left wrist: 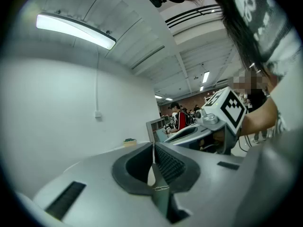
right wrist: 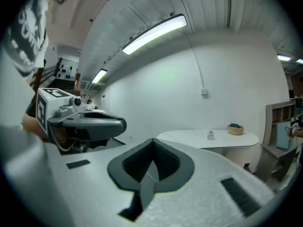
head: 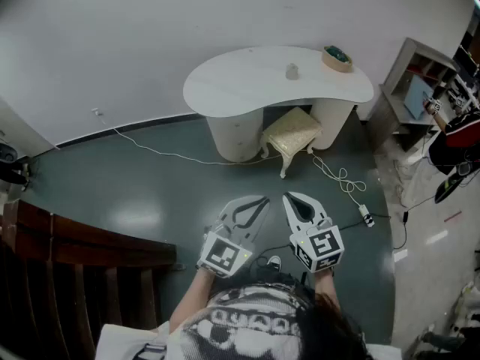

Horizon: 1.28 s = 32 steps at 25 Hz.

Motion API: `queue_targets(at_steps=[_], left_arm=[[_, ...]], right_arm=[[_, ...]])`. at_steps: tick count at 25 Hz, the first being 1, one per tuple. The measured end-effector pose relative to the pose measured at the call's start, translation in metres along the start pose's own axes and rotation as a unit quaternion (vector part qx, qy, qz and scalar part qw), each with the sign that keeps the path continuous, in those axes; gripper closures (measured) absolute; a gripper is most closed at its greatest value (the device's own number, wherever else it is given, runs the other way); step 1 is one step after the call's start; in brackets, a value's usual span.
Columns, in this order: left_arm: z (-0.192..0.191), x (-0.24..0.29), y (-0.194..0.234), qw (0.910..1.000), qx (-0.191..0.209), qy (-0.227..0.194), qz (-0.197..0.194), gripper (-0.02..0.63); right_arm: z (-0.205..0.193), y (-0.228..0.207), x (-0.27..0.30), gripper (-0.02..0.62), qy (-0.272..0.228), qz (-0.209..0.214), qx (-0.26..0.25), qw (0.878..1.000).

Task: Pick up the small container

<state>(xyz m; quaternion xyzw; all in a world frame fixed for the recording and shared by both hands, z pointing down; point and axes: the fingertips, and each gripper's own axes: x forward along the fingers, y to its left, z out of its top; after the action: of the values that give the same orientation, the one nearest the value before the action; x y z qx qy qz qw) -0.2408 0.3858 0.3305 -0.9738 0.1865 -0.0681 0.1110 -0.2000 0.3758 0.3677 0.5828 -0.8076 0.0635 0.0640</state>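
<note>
Across the grey floor (head: 135, 190) from a white kidney-shaped worktop (head: 240, 88), a person stood with both claws held out, and no part of the job showed as begun. The left claw (head: 260, 200) was clenched on nothing, its ridged pads pressed together. The right claw (head: 289, 196) was likewise clenched and empty. The small container (head: 292, 71), a pale, upright, jar-like thing, sat untouched at twelve o'clock, near the middle of the worktop and well apart from either claw. What it held, if anything, was too small to tell. At one o'clock, toward the worktop's far right edge, a tan bowl (head: 337, 58) carried something dark green. A cream stool (head: 291, 132) was tucked partly under the worktop's near edge. By the look of it, the whole task was left to do: the approach across the floor, the opening of a claw, the grasp round the container and the lift.
</note>
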Motion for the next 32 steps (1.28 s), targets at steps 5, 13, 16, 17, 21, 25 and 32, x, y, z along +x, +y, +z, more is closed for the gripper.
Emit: queue_targets(at_steps=[5,13,16,17,21,25,32], left_arm=[[-0.004,0.007,-0.009,1.0,0.001,0.003,0.004,0.594],[-0.01,0.031,-0.033,0.9998,0.009,0.004,0.016,0.594],[-0.009,0.04,-0.042,0.9998,0.006,0.009,0.017,0.594],[-0.006,0.041,-0.044,0.9997,0.006,0.014,0.017,0.594],[-0.012,0.045,-0.053,0.9994,0.007,0.03,0.017,0.594],[-0.012,0.053,-0.049,0.9992,0.006,0.03,0.025,0.594],[-0.023,0.073,-0.041,0.999,0.002,0.041,0.016,0.594]], right_arm=[[-0.008,-0.01,-0.008,0.6,-0.001,-0.002,0.007,1.0],[-0.016,-0.036,-0.03,0.6,-0.007,0.004,0.014,1.0],[-0.021,-0.045,-0.035,0.6,-0.003,0.011,0.018,1.0],[-0.023,-0.047,-0.037,0.6,-0.001,0.012,0.018,1.0],[-0.037,-0.054,-0.041,0.6,0.004,0.016,0.026,1.0],[-0.038,-0.063,-0.035,0.6,0.007,0.023,0.026,0.999],[-0.043,-0.078,-0.024,0.6,0.006,0.019,0.038,0.999]])
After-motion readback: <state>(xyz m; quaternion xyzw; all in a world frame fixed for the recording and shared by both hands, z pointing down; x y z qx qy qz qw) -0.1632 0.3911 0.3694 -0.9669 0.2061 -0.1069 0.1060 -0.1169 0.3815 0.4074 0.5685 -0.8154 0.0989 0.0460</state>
